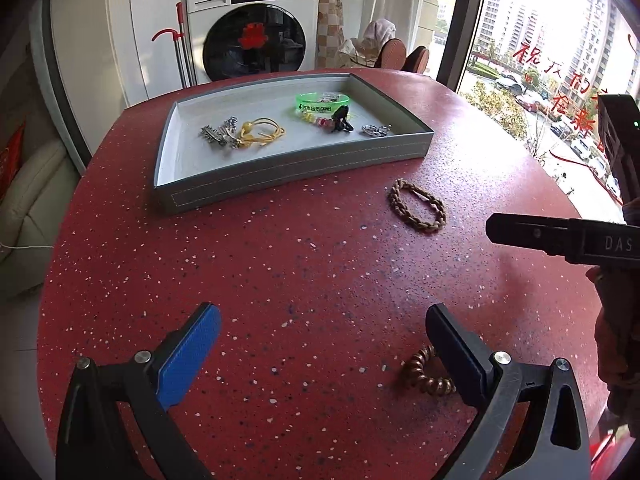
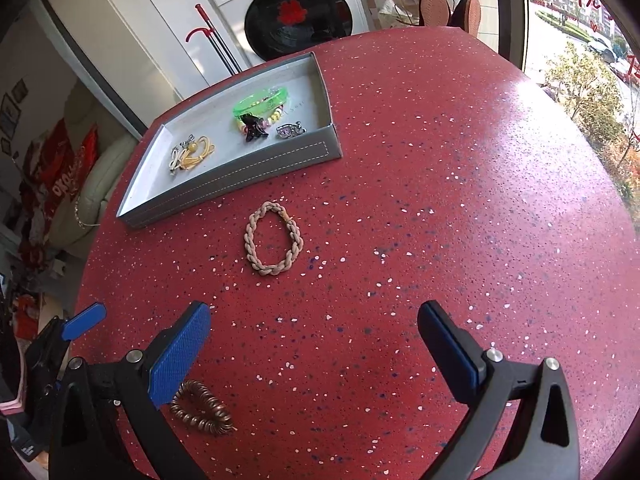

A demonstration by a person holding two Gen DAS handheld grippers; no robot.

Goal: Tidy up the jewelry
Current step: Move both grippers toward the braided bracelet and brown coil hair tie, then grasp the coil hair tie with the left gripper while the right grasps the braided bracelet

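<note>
My fingers [image 1: 188, 352] on the left gripper [image 1: 320, 344] stood spread wide over the red speckled counter [image 1: 304, 264], holding nothing. The right gripper [image 2: 316, 340] was spread just as wide and just as empty, low above the same counter.

A coiled brown spiral hair tie [image 1: 428, 372] lay on the counter just beside the inner face of my left gripper's right-hand finger; from the right wrist it showed by the left-hand finger of my right gripper, near the front edge. A braided tan bracelet [image 2: 274, 242] lay flat on the counter farther out, between the grippers and the grey tray [image 1: 280, 172], apart from both.

The tray sat toward the far side of the counter. Inside it lay a green wristband [image 1: 322, 102], a black clip [image 1: 340, 120] beside some pale beads [image 1: 316, 120], a small silver piece [image 1: 374, 130] near the right wall, and to the left a yellow elastic [image 1: 260, 134] tangled against a silver chain [image 1: 218, 134].

Behind the counter stood a white washing machine [image 1: 252, 20], and a window [image 1: 560, 60] opened to the right.
</note>
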